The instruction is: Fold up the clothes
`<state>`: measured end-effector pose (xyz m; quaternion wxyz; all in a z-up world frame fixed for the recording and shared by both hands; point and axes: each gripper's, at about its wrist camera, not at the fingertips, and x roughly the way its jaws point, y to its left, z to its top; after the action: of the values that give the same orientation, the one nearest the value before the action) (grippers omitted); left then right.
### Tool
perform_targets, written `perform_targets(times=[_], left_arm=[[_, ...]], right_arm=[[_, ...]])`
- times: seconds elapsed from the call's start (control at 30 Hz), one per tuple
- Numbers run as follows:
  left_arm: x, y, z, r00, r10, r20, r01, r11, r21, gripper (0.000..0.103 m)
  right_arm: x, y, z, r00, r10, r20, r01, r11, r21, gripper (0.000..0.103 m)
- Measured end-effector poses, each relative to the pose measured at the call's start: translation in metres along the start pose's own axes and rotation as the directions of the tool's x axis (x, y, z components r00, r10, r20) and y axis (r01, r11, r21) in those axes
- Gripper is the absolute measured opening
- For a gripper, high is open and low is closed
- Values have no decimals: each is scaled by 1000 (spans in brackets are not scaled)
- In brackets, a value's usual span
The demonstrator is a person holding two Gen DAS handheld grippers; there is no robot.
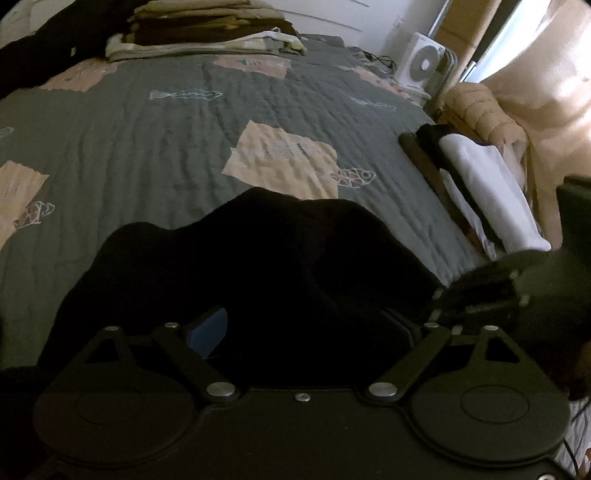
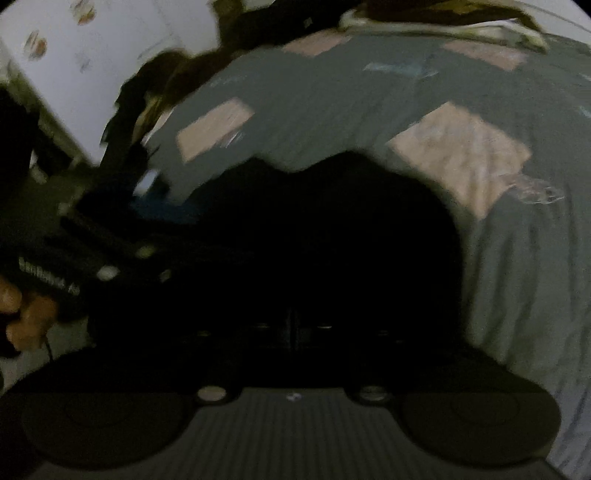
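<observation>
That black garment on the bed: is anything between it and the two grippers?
Nothing visible. The black garment lies bunched on the grey quilt, right at the left gripper, whose blue finger pad shows at its edge. The right gripper is at its other side. The right wrist view is too dark to confirm contact.

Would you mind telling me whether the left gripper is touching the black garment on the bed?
Touching. In the left wrist view the black garment drapes over the left gripper, hiding all but one blue pad, with no gap showing.

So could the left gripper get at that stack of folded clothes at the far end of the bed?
Probably not as things stand: the stack lies across the whole quilt, and the black garment covers its jaws.
</observation>
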<state>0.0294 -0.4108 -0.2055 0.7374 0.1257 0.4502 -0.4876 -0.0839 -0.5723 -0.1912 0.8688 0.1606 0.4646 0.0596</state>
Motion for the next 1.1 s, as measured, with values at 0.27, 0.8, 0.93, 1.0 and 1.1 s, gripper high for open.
perform_targets(times=[0.27,0.8,0.93,1.0,1.1], left_arm=[[-3,7,0,1000,4,-5,-4,1000,-29,88],[24,-5,8,999,28,-38,-26,999,43,88],[46,-11,13,996,2,-94,3,998,58,89],[57,-14,14,993,-13,-116,20,998,59,89],[69,-20,10,993,27,-115,-14,994,108,87]], right_arm=[[45,-14,44,997,-25,-70,23,999,-27,57],[67,-23,-1,991,30,-133,-28,999,17,18],[55,-15,-11,994,41,-105,-41,999,3,17],[50,-13,-18,995,44,-92,-44,999,11,17],[45,-11,-24,997,42,-65,-40,999,24,17]])
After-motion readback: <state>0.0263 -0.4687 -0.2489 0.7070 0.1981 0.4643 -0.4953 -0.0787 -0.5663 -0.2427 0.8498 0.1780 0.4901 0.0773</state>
